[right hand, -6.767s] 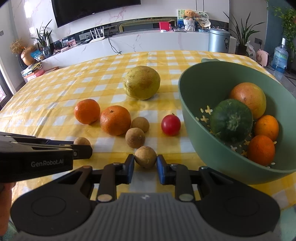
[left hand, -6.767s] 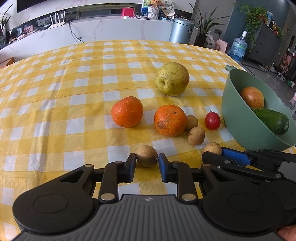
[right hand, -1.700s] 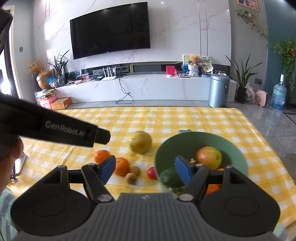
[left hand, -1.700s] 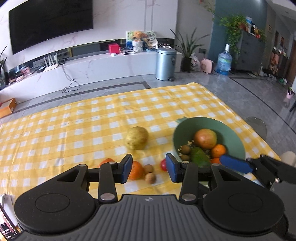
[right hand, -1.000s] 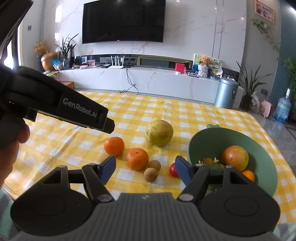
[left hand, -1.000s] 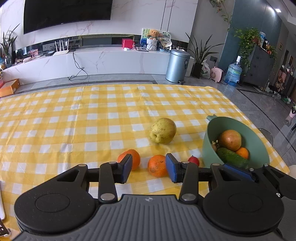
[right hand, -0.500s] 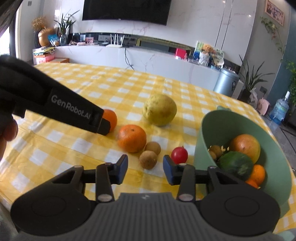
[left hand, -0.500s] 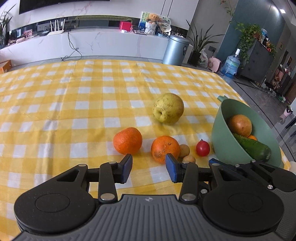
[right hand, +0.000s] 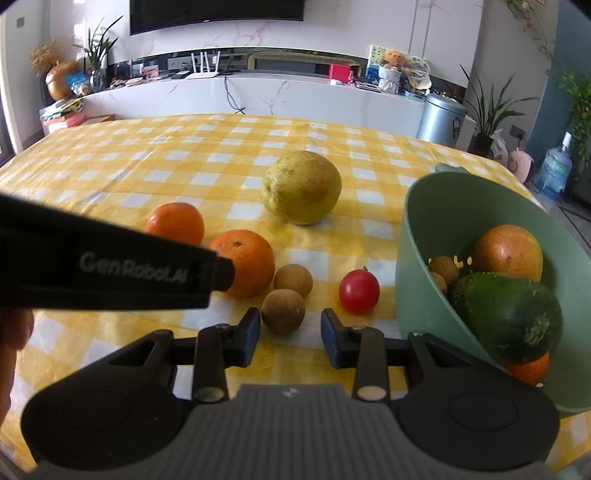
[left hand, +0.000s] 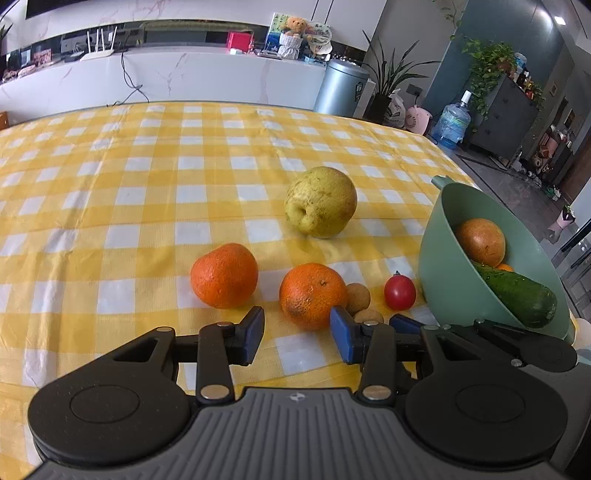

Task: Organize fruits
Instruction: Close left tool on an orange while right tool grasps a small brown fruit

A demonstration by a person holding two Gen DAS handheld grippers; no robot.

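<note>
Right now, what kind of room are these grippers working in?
Most likely a home living and dining room: a checked tablecloth under fruit, a wall-mounted television above a long marble console, and potted plants.

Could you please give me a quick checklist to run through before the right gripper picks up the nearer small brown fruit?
1. Right gripper empty, its jaws just narrowed, nothing between the pads: ok.
2. Nearer brown fruit lined up with the gap: roughly, slightly left; ok.
3. Second brown fruit clear of it: cannot tell, they look touching.
4. Left gripper out of the path: cannot tell, it sits close.
5. Green bowl has room: ok.
</note>
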